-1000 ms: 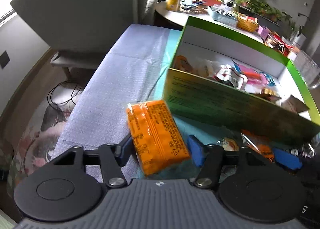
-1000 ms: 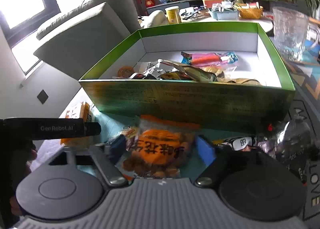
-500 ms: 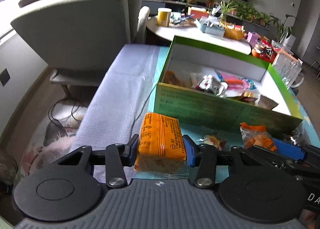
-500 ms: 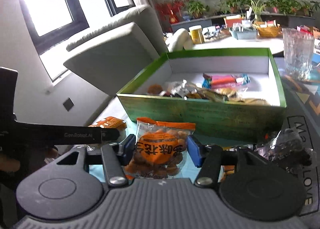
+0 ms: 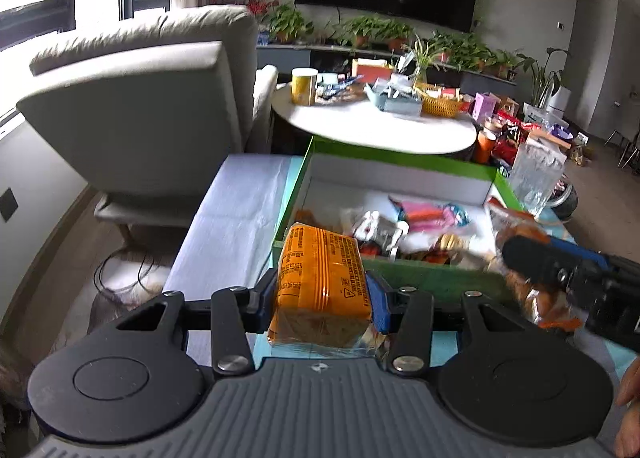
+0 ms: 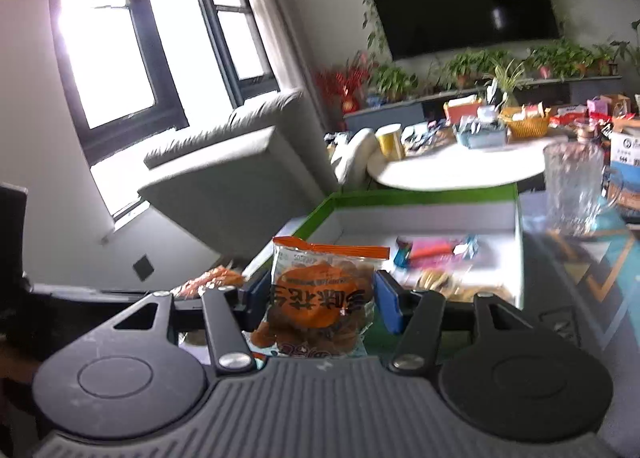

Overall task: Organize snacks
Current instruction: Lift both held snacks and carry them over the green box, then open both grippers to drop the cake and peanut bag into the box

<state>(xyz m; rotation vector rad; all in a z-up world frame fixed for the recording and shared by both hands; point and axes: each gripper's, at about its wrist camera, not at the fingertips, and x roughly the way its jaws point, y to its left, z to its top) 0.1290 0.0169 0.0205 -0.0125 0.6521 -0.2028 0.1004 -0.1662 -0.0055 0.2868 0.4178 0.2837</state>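
Open-topped green box [image 5: 400,161], glass mug [image 5: 536,177] beside its right wall.

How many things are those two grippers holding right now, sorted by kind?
Orange cracker pack, held in the left gripper: 1
Clear peanut bag with an orange label, held in the right gripper: 1
Total: 2

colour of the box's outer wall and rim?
Green outside and along the rim, white inside. The box shows best in the left wrist view.
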